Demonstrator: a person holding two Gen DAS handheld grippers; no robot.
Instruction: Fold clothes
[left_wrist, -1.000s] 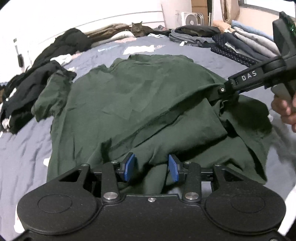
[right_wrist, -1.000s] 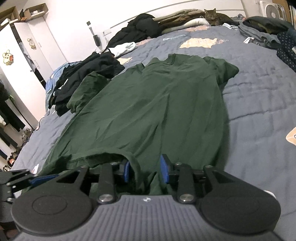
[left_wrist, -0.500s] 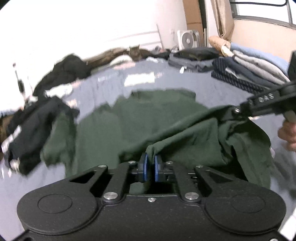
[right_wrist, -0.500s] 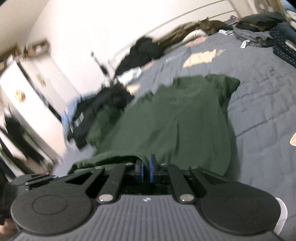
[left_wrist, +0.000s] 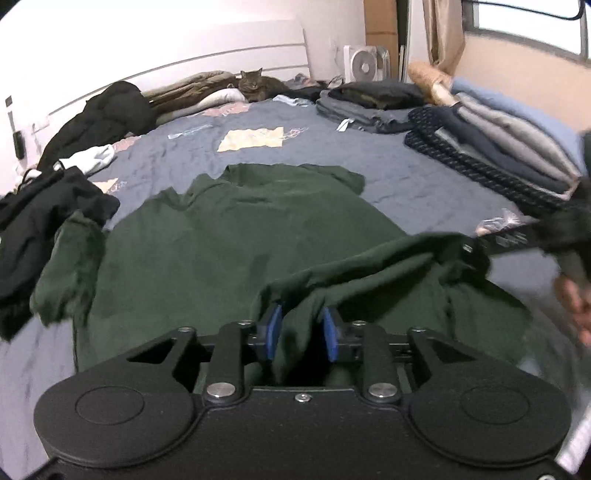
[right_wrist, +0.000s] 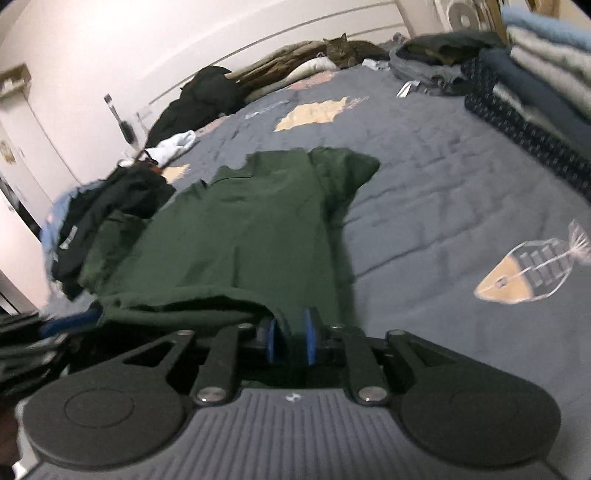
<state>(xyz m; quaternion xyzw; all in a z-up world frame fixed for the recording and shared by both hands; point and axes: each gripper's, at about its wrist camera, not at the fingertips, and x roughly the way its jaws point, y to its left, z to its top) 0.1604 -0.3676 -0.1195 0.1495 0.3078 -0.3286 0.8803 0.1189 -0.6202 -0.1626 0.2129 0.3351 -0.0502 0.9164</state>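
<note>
Currently the green T-shirt extends lengthwise away from both tongs, left tongs and right tongs each spread around its near hem.

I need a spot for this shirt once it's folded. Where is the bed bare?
Bare quilt lies right of the green T-shirt, before the folded stack, and beyond the collar toward the cat. The left is crowded with dark clothes.

Your left gripper has its blue pads parted, jaws apart. Your right gripper likewise parted, narrower gap. Your hand blurred at right edge.
</note>
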